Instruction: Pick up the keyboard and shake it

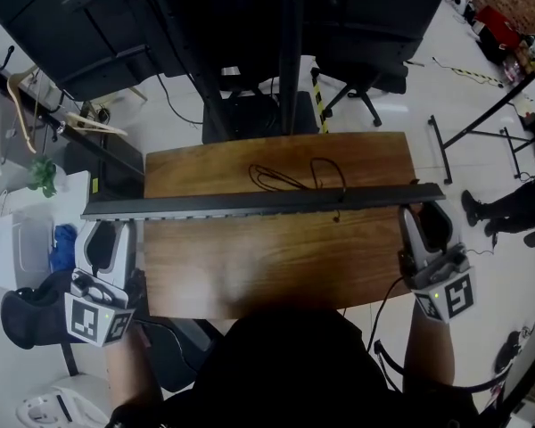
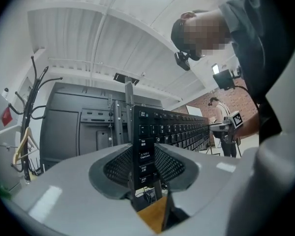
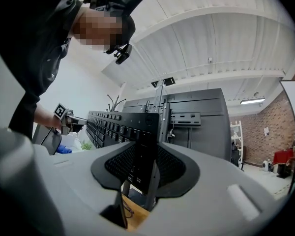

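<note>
A long black keyboard (image 1: 259,202) hangs edge-on above the wooden table (image 1: 267,266), lifted clear and turned so its keys face away from me. My left gripper (image 1: 107,230) is shut on its left end; in the left gripper view the keyboard (image 2: 167,129) stands upright between the dark pads (image 2: 117,165). My right gripper (image 1: 425,223) is shut on the right end, and the keyboard (image 3: 118,127) runs away from its pads (image 3: 173,166) toward the other gripper. The keyboard's black cable (image 1: 294,178) lies looped on the table behind it.
A black monitor stand and post (image 1: 290,52) rise behind the table. An office chair base (image 1: 352,92) stands at the back right. A white bin (image 1: 18,248) and a green plant (image 1: 43,175) sit at the left. A dark chair (image 1: 36,315) is beside my left arm.
</note>
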Motion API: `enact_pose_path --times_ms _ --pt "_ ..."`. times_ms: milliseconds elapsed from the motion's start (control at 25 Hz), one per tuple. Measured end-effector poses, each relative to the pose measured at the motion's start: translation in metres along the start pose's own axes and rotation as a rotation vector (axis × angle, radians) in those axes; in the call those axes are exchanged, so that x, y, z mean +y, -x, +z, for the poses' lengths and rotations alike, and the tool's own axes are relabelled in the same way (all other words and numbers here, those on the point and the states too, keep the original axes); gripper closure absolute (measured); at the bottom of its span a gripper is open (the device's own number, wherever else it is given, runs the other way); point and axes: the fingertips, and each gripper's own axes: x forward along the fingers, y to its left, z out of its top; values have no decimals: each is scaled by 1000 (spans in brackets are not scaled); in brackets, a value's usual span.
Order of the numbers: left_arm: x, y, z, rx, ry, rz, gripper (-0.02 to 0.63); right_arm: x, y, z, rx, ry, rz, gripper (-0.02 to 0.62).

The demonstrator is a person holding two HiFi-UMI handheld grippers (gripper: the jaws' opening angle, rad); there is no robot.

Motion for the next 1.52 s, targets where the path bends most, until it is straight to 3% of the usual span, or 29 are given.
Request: enact_pose_path --times_ms 200,840,1520 --pt "3 2 -28 78 1 5 482 -2 4 -19 50 -37 4 463" --pt "-8 11 -118 276 157 -5 482 8 15 -105 226 -195 37 466" --pt "-34 46 -258 576 342 -21 480 38 51 -248 506 -464 58 470"
